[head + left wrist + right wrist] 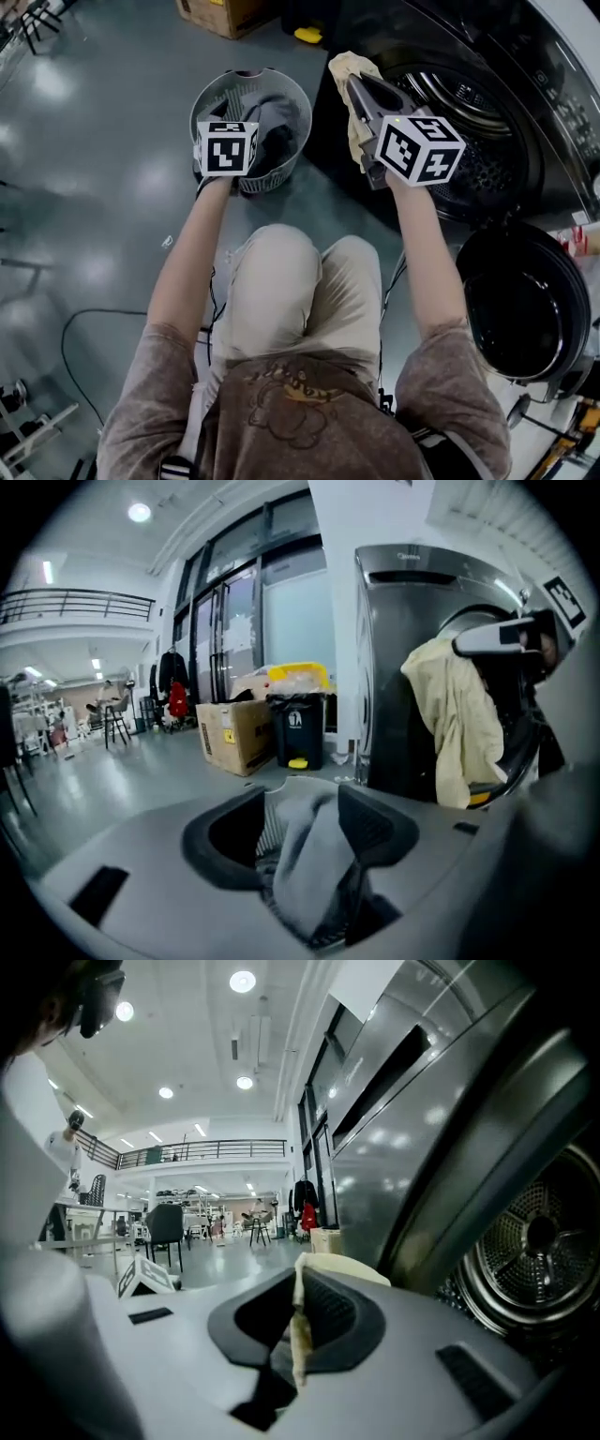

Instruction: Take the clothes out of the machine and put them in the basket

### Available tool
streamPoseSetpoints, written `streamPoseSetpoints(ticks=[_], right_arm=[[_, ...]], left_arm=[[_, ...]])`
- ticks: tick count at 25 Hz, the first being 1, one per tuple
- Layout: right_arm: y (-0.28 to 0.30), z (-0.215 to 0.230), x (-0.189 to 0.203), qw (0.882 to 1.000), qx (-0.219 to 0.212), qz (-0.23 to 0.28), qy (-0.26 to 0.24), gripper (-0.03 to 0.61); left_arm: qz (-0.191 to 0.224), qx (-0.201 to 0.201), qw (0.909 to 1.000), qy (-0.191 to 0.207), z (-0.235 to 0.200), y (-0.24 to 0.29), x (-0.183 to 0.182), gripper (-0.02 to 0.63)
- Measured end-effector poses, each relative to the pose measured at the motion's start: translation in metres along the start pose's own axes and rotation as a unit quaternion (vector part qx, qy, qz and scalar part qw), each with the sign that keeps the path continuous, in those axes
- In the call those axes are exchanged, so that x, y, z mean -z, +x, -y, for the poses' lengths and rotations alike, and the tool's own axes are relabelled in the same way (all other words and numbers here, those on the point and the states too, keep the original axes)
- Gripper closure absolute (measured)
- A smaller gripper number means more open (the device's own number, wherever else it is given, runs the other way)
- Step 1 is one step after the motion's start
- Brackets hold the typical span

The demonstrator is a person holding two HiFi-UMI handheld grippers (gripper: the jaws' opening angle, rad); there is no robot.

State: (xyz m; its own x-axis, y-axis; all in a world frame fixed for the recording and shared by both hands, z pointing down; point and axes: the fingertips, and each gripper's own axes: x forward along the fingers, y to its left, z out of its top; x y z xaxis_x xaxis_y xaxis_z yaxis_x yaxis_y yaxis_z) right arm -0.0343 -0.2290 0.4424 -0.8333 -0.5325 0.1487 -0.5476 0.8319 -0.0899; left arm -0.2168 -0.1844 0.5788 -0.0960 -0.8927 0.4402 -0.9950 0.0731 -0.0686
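One cream cloth [349, 66] in right claw [298, 1321]; left claw [300, 822] apparently slack.

I am logging a cream cloth [345, 66] against the black machine [506, 56], its perforated drum [539, 1260] showing silver. Left of the machine, a pale grey slatted basket [208, 94] is holding grey and black clothes [272, 117]. Marker cubes [227, 147] are showing black-and-white squares.

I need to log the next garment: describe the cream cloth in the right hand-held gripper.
The cream cloth is soft, crumpled fabric. The right hand-held gripper is shut on a fold of it; the rest hangs limp below the jaws, in front of the open machine, apart from the basket.
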Motion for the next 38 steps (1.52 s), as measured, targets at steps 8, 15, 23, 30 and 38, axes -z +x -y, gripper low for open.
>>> streamPoseSetpoints(ticks=[8, 15, 23, 30, 38], right_arm=[[0.128, -0.073, -0.02, 0.995, -0.099, -0.02, -0.013, 0.557], [0.114, -0.092, 0.068, 0.983, -0.157, -0.074, -0.053, 0.287], [-0.044, 0.084, 0.156, 0.982, 0.115, -0.146, -0.033, 0.253], [-0.084, 0.099, 0.165, 0.978, 0.145, -0.147, -0.006, 0.253], [-0.064, 0.073, 0.175, 0.983, 0.098, -0.153, -0.008, 0.26]], left_arm=[[0.071, 0.008, 0.9961, -0.052, -0.004, -0.044, 0.0, 0.362], [0.039, 0.068, 0.9957, -0.049, 0.026, -0.031, 0.044, 0.334], [0.034, 0.2, 0.9787, 0.034, 0.123, 0.009, 0.041, 0.266], [0.079, 0.191, 0.9484, 0.241, 0.211, 0.097, 0.025, 0.433], [-0.072, -0.04, 0.9959, 0.038, -0.068, 0.058, 0.089, 0.559]])
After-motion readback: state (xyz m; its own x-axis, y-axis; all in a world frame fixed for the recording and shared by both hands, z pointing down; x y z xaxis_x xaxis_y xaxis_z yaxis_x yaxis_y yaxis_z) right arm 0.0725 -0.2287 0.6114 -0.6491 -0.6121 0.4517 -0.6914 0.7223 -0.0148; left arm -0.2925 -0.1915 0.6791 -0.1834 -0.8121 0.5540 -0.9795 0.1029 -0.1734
